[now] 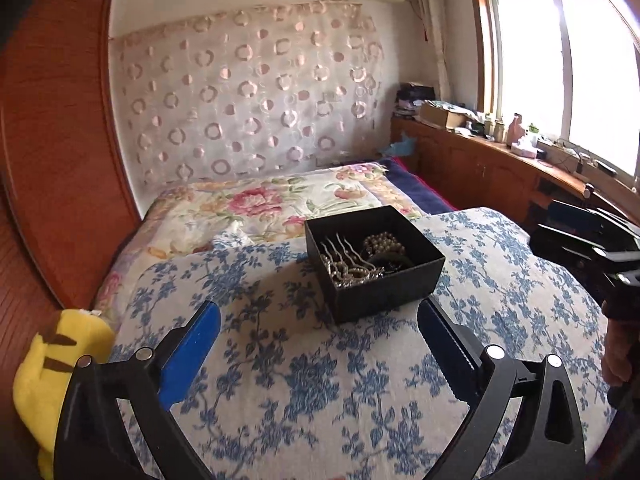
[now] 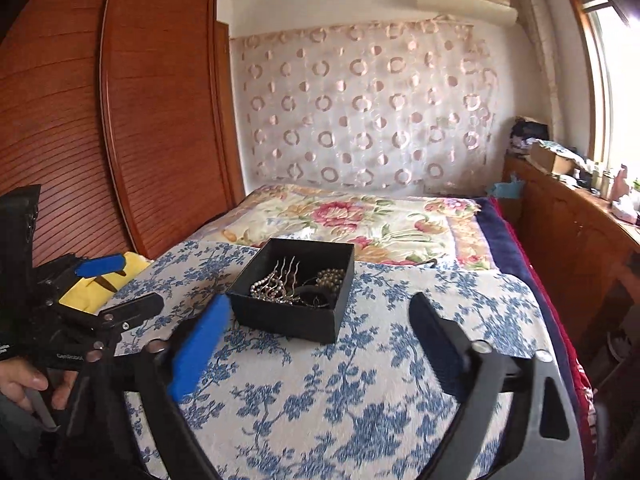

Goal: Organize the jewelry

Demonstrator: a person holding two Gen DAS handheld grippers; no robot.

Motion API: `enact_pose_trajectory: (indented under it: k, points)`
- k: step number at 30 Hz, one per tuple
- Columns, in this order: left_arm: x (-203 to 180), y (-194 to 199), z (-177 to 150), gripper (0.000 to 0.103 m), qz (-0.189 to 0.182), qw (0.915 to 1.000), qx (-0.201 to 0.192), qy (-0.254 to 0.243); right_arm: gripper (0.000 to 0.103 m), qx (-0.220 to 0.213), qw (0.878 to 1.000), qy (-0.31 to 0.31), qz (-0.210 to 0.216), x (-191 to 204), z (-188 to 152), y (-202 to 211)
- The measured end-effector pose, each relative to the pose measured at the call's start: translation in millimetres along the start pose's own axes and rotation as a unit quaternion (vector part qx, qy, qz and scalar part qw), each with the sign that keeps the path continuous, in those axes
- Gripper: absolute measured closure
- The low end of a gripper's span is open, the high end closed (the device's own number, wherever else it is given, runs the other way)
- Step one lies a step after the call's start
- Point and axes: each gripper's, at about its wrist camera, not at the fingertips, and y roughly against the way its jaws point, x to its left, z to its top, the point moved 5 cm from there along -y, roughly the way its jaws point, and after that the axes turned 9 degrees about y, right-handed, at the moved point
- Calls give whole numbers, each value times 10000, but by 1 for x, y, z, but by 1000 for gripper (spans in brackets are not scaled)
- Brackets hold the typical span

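A black open box (image 1: 374, 294) sits on the blue-flowered bed cover (image 1: 300, 380). It holds a silver hair comb (image 1: 340, 250), a pearl bracelet (image 1: 384, 242) and a tangle of chains. The box also shows in the right wrist view (image 2: 288, 320), with the comb (image 2: 286, 276) and pearls (image 2: 332, 278) inside. My left gripper (image 1: 320, 320) is open and empty, just short of the box. My right gripper (image 2: 320, 320) is open and empty, its fingers either side of the box's near wall. The left gripper (image 2: 116, 284) shows at the left of the right wrist view.
A yellow plush toy (image 1: 52, 376) lies at the bed's left edge. A wooden wardrobe (image 2: 120, 120) stands on the left. A floral quilt (image 1: 256, 208) covers the far bed. A cluttered wooden sideboard (image 1: 500, 160) runs under the window on the right.
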Motion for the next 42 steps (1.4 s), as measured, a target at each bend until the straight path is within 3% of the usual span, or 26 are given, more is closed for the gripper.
enact_pose_trajectory:
  k: [1,15,42]
  points:
    - [0,3,-2,8,12,10000,-5,33,3,2,10000,-4,-75,0,-3,3]
    - [11,22,-20,8,256,9991,44,347,2,-19,9986,-161,-506,2,-23,18]
    - [14,27,-21,8,290,9989,12,365,2,15,9983,-277,-506,-1,-30,18]
